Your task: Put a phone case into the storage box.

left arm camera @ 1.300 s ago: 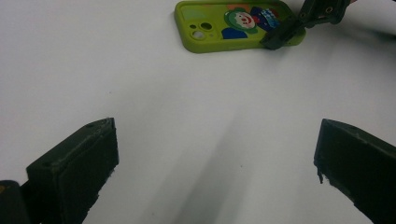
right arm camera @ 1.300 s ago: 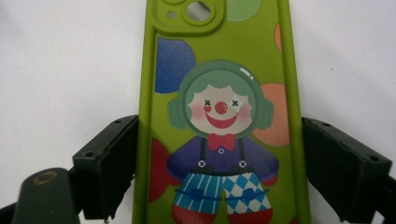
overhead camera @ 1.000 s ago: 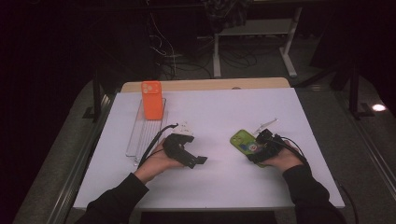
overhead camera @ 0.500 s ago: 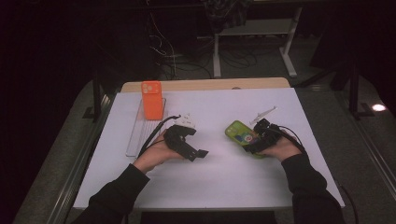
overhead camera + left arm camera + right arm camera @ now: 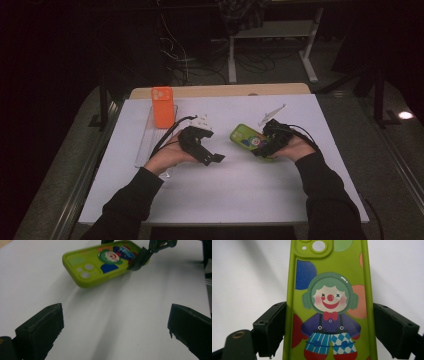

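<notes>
A lime-green phone case [image 5: 246,136] printed with a clown is held a little above the white table [image 5: 240,195], tilted, camera holes toward the left. My right gripper [image 5: 265,145] is shut on its lower half, one jaw on each long edge [image 5: 329,330]. In the right gripper view the case [image 5: 329,285] runs up between the jaws. My left gripper [image 5: 212,159] hovers left of it, open and empty [image 5: 115,332], pointing at the green case [image 5: 100,265], with a finger of the right gripper [image 5: 140,260] on the case.
An orange phone case [image 5: 162,106] stands on a clear tray [image 5: 147,145] at the back left. A small white object [image 5: 203,120] lies behind the left hand, and a thin white strip [image 5: 272,114] behind the right. Table edges are dark.
Both hands have risen and moved away from the person. The right gripper has carried the green case leftward, closer to the left gripper.
</notes>
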Tool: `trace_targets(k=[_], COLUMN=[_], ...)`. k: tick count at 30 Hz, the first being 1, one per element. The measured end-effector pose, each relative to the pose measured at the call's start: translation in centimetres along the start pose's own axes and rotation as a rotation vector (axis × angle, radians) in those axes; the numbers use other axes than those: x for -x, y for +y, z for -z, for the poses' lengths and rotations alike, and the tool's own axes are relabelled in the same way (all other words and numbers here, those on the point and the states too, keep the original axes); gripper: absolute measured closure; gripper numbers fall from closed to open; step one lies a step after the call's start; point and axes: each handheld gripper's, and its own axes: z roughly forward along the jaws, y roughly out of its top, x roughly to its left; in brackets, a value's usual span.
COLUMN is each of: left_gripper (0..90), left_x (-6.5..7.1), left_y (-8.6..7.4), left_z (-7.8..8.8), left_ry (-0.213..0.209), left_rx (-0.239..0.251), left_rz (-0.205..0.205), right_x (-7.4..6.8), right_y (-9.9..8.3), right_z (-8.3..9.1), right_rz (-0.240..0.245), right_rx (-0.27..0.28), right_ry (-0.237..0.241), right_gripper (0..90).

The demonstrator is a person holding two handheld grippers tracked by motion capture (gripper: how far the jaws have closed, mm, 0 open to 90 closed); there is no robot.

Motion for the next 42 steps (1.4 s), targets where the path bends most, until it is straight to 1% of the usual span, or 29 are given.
trace_targets(k=[1, 3, 4, 6, 7, 8, 9, 12, 14, 16, 17, 18, 23, 24, 25, 28, 29, 30, 31, 34, 36, 38, 39, 40, 41, 42], left_gripper=[0.0, 0.0, 0.0, 0.0, 0.0, 0.0, 0.0, 0.0, 0.0, 0.0, 0.0, 0.0, 0.0, 0.0, 0.0, 0.0, 0.0, 0.0, 0.0, 0.0, 0.0, 0.0, 0.0, 0.0, 0.0, 0.0], left_x=[0.0, 0.1, 0.3, 0.5, 0.6, 0.7, 0.9, 1.2, 1.3, 1.4, 1.5, 1.6, 2.4, 2.5, 2.7, 3.0, 3.1, 3.2, 3.4, 3.5, 3.7, 3.9, 3.9, 4.0, 4.1, 4.0], left_y=[0.0, -0.1, -0.1, -0.2, -0.2, -0.2, -0.2, -0.1, -0.1, -0.1, 0.0, -0.1, -0.1, -0.1, -0.1, -0.2, -0.2, -0.3, -0.4, -0.5, -0.5, -0.5, -0.5, -0.6, -0.6, -0.6], left_z=[0.1, 0.3, 0.4, 0.5, 0.5, 0.6, 0.6, 0.6, 0.8, 0.9, 1.0, 1.0, 0.6, 0.6, 0.4, 0.1, -0.1, -0.3, -0.5, -0.9, -1.2, -1.5, -1.6, -1.6, -1.7, -1.7], left_ry=[0.0, -0.002, -0.008, -0.024, -0.028, -0.035, -0.041, -0.062, -0.073, -0.083, -0.086, -0.1, -0.131, -0.139, -0.148, -0.164, -0.166, -0.165, -0.163, -0.166, -0.171, -0.173, -0.178, -0.18, -0.181, -0.179], left_rx=[0.003, -0.006, -0.007, -0.008, -0.006, -0.009, -0.002, -0.002, 0.0, 0.005, 0.006, 0.006, -0.038, -0.047, -0.054, -0.079, -0.091, -0.1, -0.115, -0.144, -0.157, -0.158, -0.162, -0.167, -0.173, -0.192], left_rz=[-0.009, -0.035, -0.043, -0.064, -0.067, -0.081, -0.082, -0.111, -0.128, -0.134, -0.139, -0.143, -0.215, -0.24, -0.244, -0.271, -0.285, -0.281, -0.282, -0.321, -0.333, -0.331, -0.328, -0.327, -0.317, -0.329], right_x=[-0.1, -0.4, -0.5, -1.0, -1.3, -1.5, -1.7, -2.7, -3.4, -4.1, -4.4, -4.8, -6.6, -6.9, -7.1, -7.8, -8.0, -8.1, -8.2, -8.6, -8.8, -9.0, -9.0, -9.2, -9.3, -9.4], right_y=[0.0, 0.0, 0.0, 0.2, 0.3, 0.4, 0.6, 1.0, 1.3, 1.6, 1.7, 1.8, 2.4, 2.5, 2.7, 2.8, 2.9, 2.9, 3.0, 3.1, 3.2, 3.3, 3.3, 3.4, 3.4, 3.4], right_z=[0.0, -0.1, -0.1, 0.0, 0.0, 0.1, 0.2, 0.3, 0.2, 0.2, 0.1, 0.1, -0.3, -0.4, -0.5, -0.7, -0.7, -0.7, -0.7, -0.6, -0.5, -0.4, -0.4, -0.4, -0.4, -0.3], right_rz=[0.019, 0.067, 0.095, 0.129, 0.147, 0.165, 0.188, 0.23, 0.265, 0.287, 0.309, 0.323, 0.396, 0.405, 0.415, 0.424, 0.426, 0.443, 0.449, 0.463, 0.466, 0.473, 0.484, 0.483, 0.486, 0.489], right_rx=[-0.001, -0.001, -0.004, -0.011, -0.01, -0.001, 0.006, 0.007, 0.003, -0.007, -0.005, -0.01, -0.043, -0.05, -0.054, -0.063, -0.064, -0.067, -0.064, -0.063, -0.062, -0.059, -0.061, -0.063, -0.064, -0.065], right_ry=[0.012, 0.021, 0.026, 0.04, 0.046, 0.057, 0.069, 0.113, 0.134, 0.16, 0.167, 0.176, 0.215, 0.221, 0.225, 0.241, 0.248, 0.246, 0.245, 0.251, 0.255, 0.261, 0.266, 0.266, 0.268, 0.274], right_gripper=[15.0, 15.0, 15.0, 15.0, 15.0, 15.0, 15.0, 15.0, 15.0, 15.0, 15.0, 15.0, 15.0, 15.0, 14.9, 15.0, 15.0, 14.9, 15.0, 14.9, 14.9, 14.9, 14.9, 14.9, 14.9, 15.0])
